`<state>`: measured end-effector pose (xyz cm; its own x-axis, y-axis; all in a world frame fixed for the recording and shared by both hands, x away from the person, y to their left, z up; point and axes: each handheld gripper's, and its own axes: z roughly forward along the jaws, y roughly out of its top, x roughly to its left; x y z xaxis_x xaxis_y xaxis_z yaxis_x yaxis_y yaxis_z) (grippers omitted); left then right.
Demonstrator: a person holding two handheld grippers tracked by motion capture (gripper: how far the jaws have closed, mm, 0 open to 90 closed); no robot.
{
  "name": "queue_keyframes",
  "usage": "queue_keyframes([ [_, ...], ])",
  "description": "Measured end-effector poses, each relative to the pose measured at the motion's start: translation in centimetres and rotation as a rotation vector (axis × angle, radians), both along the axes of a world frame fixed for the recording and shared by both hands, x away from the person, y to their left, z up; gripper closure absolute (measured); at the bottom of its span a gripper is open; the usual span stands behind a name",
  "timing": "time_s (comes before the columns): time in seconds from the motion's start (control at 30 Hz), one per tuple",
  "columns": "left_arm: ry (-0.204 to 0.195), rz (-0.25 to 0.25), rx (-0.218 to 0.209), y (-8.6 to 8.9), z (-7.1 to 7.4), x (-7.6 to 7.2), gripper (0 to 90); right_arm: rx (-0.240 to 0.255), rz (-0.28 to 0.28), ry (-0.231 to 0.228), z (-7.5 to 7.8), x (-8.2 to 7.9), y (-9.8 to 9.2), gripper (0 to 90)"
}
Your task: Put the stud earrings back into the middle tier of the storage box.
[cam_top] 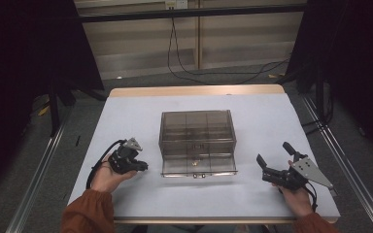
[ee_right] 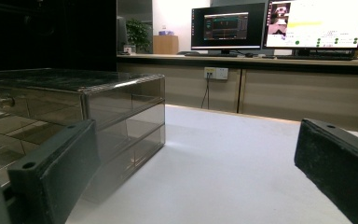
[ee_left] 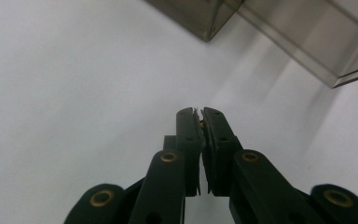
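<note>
The white table (cam_top: 252, 121) fills most of the high view, with grey floor and a wood-panelled wall behind it. At the middle of the table stands a smoky clear plastic drawer box (cam_top: 197, 135), divided into compartments; its bottom drawer (cam_top: 199, 166) is pulled out toward the person, and small brass-coloured bits lie near the drawer's front edge. In the right gripper view the box (ee_right: 98, 112) stands to the left, and two lit monitors (ee_right: 279, 25) sit on a counter across the room. The left gripper (cam_top: 138, 165) rests on the table left of the box, near but apart from it, held by a hand (cam_top: 108, 177) in a rust-coloured sleeve (cam_top: 87, 211); its fingers (ee_left: 189, 135) are pressed together, and something tiny and brass-toned shows between them, too small to identify. The right gripper (cam_top: 267, 170) lies right of the box, clear of it, its fingers (ee_right: 51, 172) spread wide with nothing between them.
</note>
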<state>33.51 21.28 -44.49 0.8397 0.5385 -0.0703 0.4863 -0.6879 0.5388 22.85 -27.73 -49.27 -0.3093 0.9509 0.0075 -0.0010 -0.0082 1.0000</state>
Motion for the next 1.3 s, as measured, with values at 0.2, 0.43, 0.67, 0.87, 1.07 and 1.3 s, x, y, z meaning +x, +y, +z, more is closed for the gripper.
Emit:
queue_keyframes([
  [0.2, -0.049, 0.028, -0.057, 0.2, -0.1, -0.7, 86.2, -0.002, 0.0, -0.002, 0.0, 0.0, 0.0, 0.0],
  [0.43, -0.061, 0.083, -0.13, 0.7, 0.1, -1.0, 86.2, -0.002, 0.0, -0.001, 0.0, 0.0, 0.0, 0.0],
  [0.67, -0.107, 0.083, -0.189, 0.5, 1.2, -1.8, 86.1, -0.002, 0.003, -0.002, 0.0, 0.0, 0.0, 0.0],
  [0.87, -0.118, 0.071, -0.239, 0.7, 2.3, -2.6, 86.0, 0.0, 0.0, -0.002, 0.0, 0.0, 0.0, 0.0],
  [1.07, -0.145, 0.039, -0.243, -0.1, 3.6, -3.0, 86.0, -0.003, 0.001, -0.002, 0.0, 0.0, 0.0, 0.0],
  [1.3, -0.169, 0.012, -0.235, -1.5, 4.8, -2.9, 86.1, 0.0, 0.0, -0.001, 0.0, 0.0, 0.0, 0.0],
])
